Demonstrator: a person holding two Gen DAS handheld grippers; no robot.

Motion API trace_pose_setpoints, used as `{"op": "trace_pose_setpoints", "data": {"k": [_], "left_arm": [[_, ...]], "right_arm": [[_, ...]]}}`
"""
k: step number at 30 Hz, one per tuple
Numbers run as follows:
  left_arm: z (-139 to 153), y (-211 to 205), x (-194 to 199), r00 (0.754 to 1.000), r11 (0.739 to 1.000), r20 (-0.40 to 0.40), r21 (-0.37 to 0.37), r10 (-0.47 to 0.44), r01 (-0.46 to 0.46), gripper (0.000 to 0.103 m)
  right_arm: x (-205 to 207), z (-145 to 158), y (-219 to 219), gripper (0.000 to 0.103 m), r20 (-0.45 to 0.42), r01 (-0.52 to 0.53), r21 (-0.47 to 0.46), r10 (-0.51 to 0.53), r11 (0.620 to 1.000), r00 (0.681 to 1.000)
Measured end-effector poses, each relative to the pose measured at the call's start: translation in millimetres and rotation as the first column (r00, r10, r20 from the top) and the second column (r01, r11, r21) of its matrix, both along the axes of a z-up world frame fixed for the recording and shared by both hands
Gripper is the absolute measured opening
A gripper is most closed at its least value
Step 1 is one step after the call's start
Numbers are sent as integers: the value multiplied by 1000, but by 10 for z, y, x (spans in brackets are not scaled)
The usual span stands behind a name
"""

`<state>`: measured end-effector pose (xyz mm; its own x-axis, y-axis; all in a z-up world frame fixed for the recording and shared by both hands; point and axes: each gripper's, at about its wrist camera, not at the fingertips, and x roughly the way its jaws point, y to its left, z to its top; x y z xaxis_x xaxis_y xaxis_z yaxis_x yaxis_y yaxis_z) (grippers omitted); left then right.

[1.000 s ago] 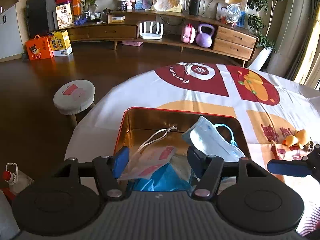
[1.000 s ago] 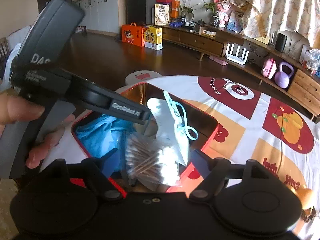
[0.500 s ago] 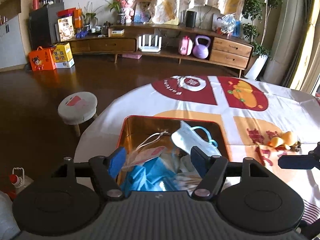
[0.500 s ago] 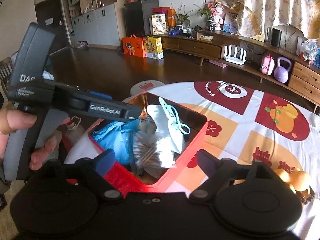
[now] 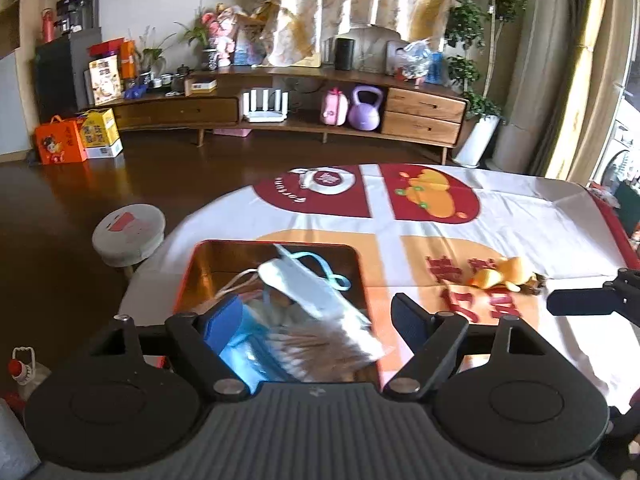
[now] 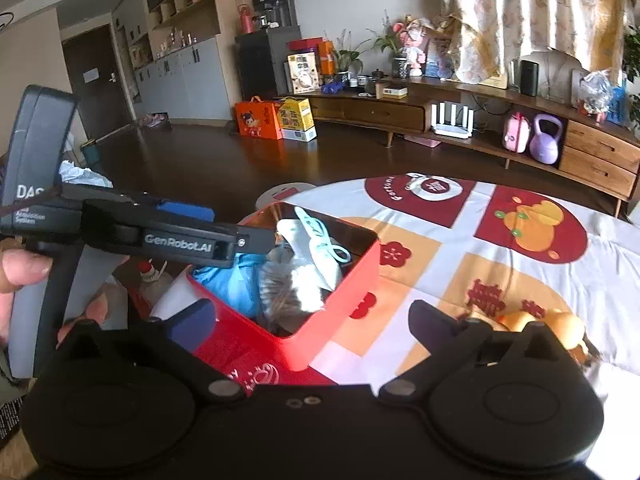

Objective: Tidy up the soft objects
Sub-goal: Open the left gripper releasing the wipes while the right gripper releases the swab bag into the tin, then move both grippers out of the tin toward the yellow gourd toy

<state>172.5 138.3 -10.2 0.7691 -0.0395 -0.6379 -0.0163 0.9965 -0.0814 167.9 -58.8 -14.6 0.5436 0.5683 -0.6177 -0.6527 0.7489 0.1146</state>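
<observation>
A red tin box (image 5: 200, 264) with a gold inside stands near the table's left edge. In it lie a pale face mask (image 5: 308, 288), a bag of cotton swabs (image 5: 320, 344) and something blue and soft (image 5: 244, 356). My left gripper (image 5: 316, 320) hangs above the box's near side, its jaws opening with nothing gripped. In the right wrist view, my right gripper (image 6: 312, 320) stands back from the box (image 6: 344, 292), its jaws opening wide and empty. A hand (image 6: 20, 268) holds the left gripper beside it. A yellow plush toy (image 5: 504, 274) lies to the right on the cloth.
A patterned tablecloth (image 5: 440, 248) covers the round table. A round stool (image 5: 128, 232) stands on the dark floor beyond the left edge, with a bottle (image 5: 22, 368) lower down. A long wooden cabinet (image 5: 420, 112) lines the far wall.
Both grippers have drawn back and up from the box and their jaws have widened. The swab bag and mask packet that sat between the pads now lie free in the box.
</observation>
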Motion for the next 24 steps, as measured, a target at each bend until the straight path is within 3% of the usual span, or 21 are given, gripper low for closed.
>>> {"op": "trace_pose_setpoints", "data": {"k": [14,16,24], "left_arm": [[26,-640,-186,995,994,32,-56,-91,93,90],[30,-767,-206,992,991,40,-65,-116,119,103],[11,-1271,-180,986,986,48,-34,-160,161,103]], "right_arm": [[-133,56,-730,103,16,91,35,-92,995,996],[-134,66,-837,103,18,105,41,-106,994,994],[-72,4,-1241,103,14,158,39,-159,987,987]]}}
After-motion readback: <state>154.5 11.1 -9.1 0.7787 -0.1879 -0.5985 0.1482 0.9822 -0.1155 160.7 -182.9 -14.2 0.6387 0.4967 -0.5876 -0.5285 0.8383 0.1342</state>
